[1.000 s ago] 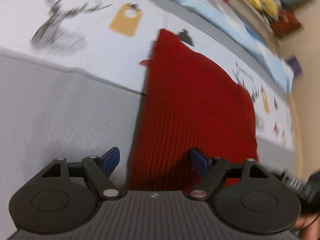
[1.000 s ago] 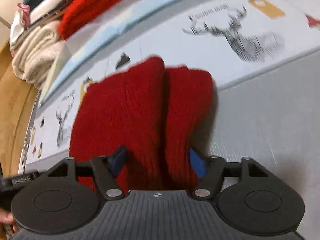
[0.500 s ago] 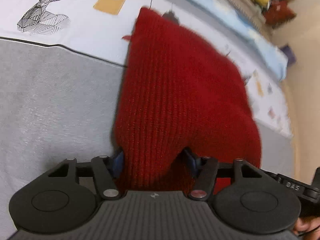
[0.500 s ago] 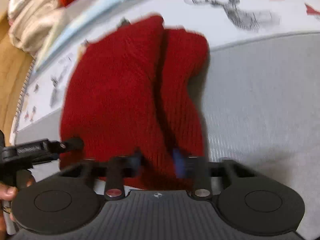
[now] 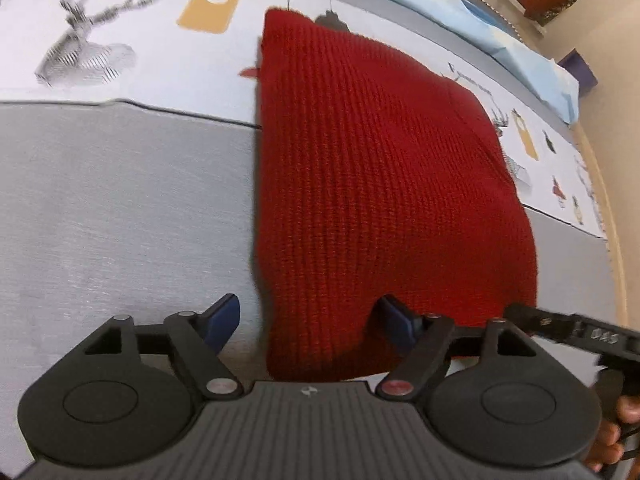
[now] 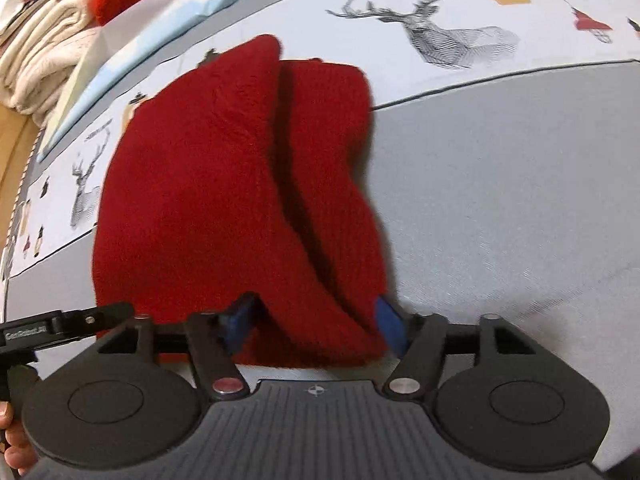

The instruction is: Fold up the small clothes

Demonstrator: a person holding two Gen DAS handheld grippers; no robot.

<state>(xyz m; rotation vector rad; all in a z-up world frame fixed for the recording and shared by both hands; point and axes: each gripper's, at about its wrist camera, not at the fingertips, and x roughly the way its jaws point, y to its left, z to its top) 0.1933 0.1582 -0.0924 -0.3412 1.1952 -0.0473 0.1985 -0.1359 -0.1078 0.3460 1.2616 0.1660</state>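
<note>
A: Folding looks mostly done. The bed [image 5: 120, 208], grey cover with a deer-print band across it, carries the red knit [image 5: 376, 184], lying as a compact block across the line between grey and print. From the left wrist view its top is one smooth ribbed panel with a straight left edge.

B: Right side finished too?

A: Not sure. In the right wrist view the knit [image 6: 224, 184] shows two lobes with a dark crease between them, so layers are stacked, right flap over or against the main part. I'd judge at most a last fold or a tidy-up is left, maybe moving it to the pile [image 6: 44, 52] of folded cloth far left. Guessing there.

B: Grippers?

A: Left hand-held gripper [image 5: 310, 316] hangs over the knit's near left corner. Jaws opening, already wide; the left pad sits over bare grey cover, the right pad over the knit. The corner lies between them, nothing pinched.

B: And the right one?

A: Right hand-held gripper [image 6: 314, 324] is at the near right corner, jaws opening. The thick near edge sits between the blue pads. Left pad half hidden by the knit, right pad just beside the outer edge. Looks like let go, no pinch visible.
</note>
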